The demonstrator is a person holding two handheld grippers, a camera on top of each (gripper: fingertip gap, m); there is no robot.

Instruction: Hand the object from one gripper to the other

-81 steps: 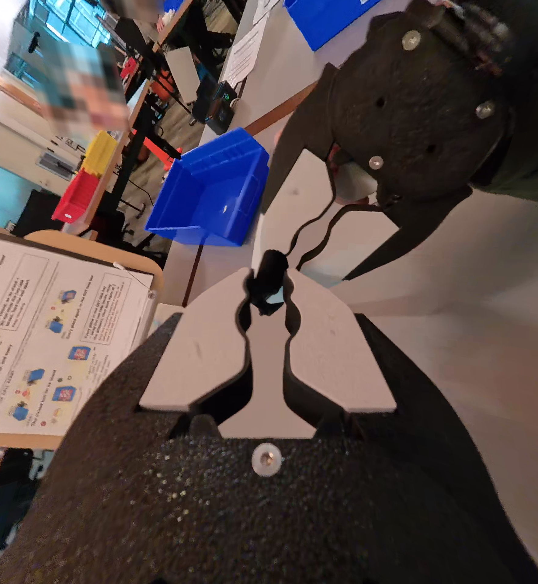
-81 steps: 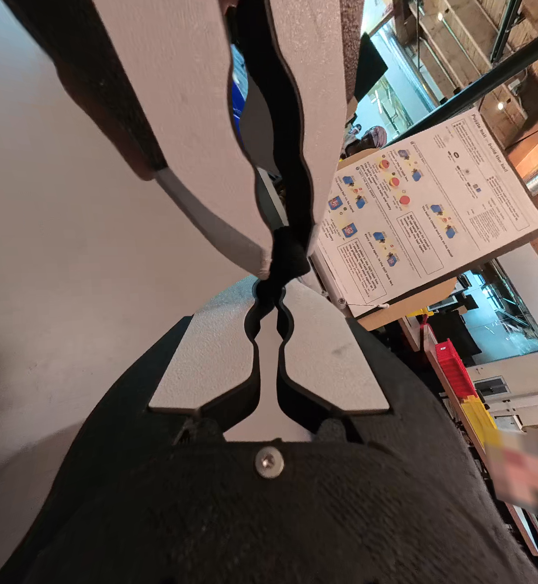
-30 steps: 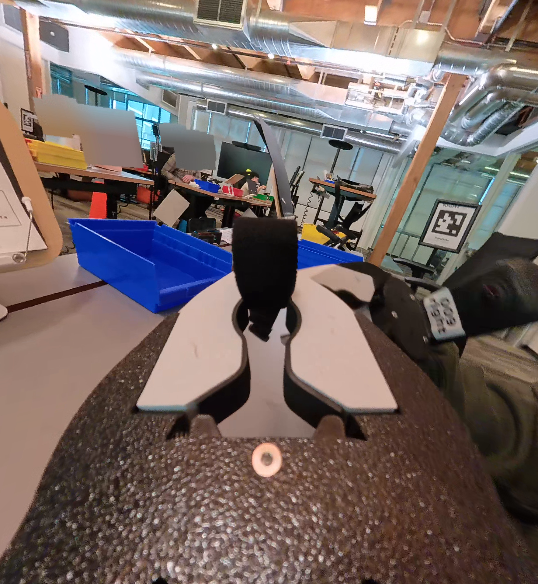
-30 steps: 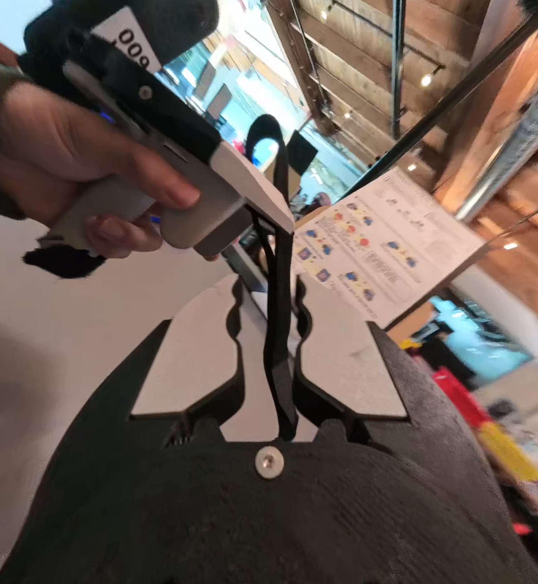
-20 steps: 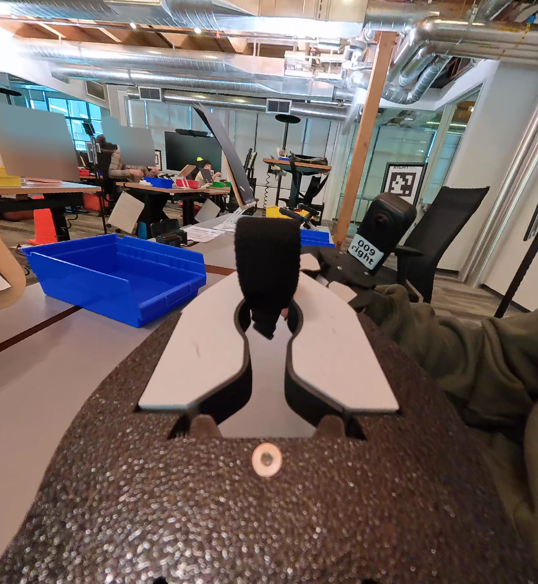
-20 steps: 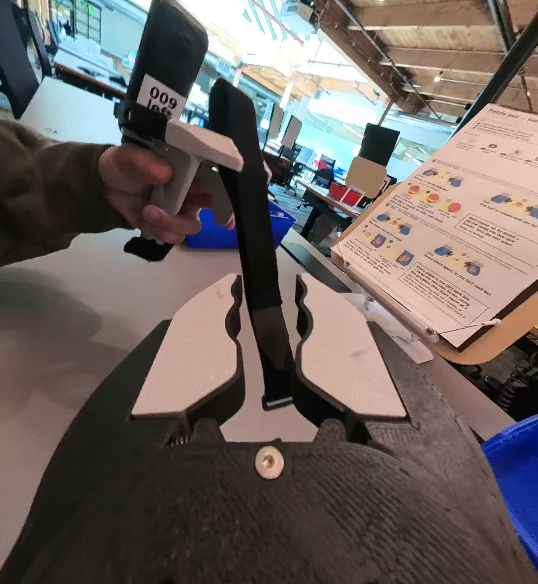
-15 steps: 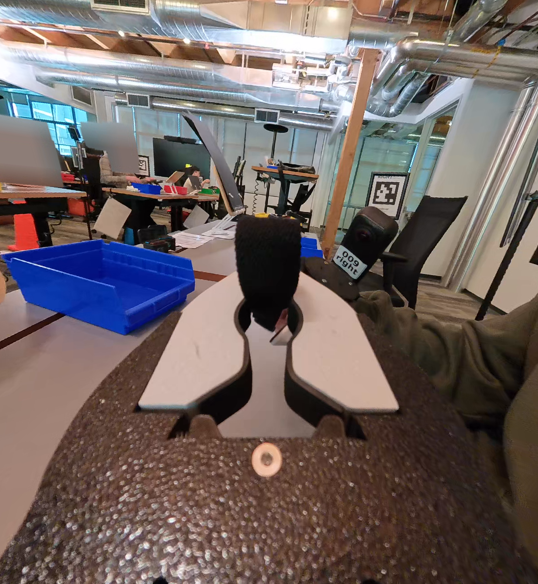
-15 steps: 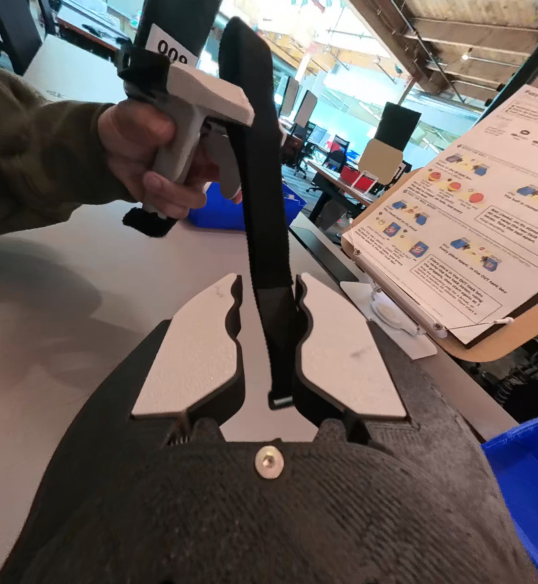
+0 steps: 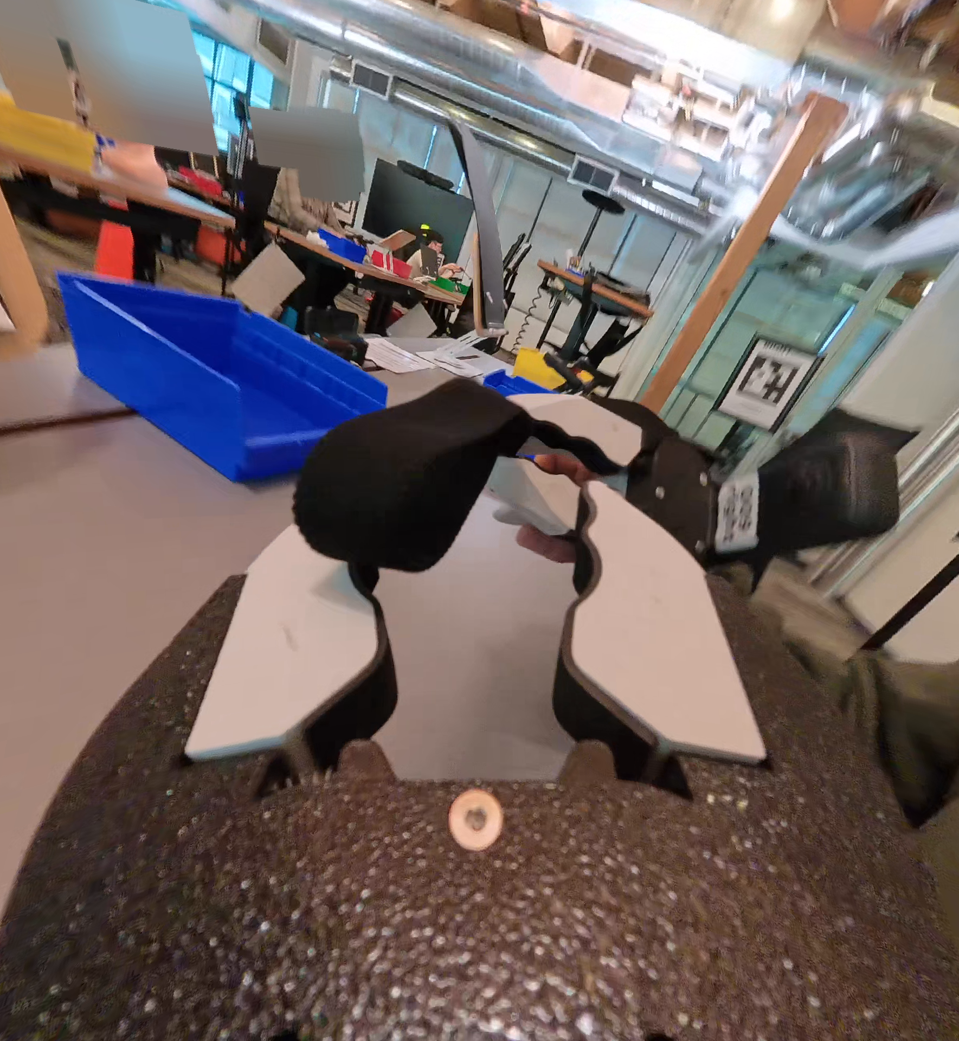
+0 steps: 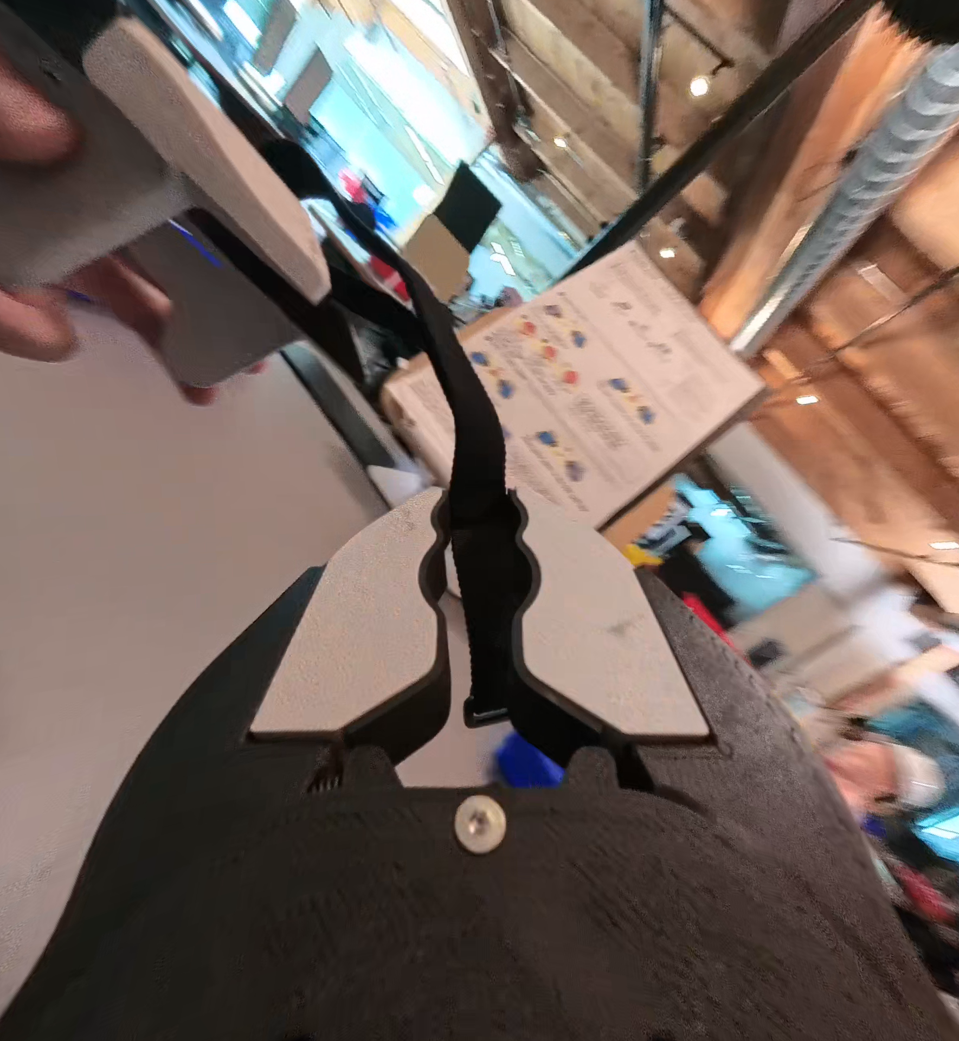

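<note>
Clamping the strap (image 10: 480, 574) between its fingers, the right gripper (image 10: 480, 507) carries it alone above the tabletop (image 9: 71, 535); the left gripper (image 9: 465, 541) has its fingers spread apart, so the handover looks done, the strap's loose end drooping across its left finger, both held level, tips near each other

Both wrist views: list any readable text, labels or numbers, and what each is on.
Sheet: print and pictures, too blurred to read.
Label on right gripper: code pattern, blurred.
Framed sign: marker pattern, caption too small to read.
</note>
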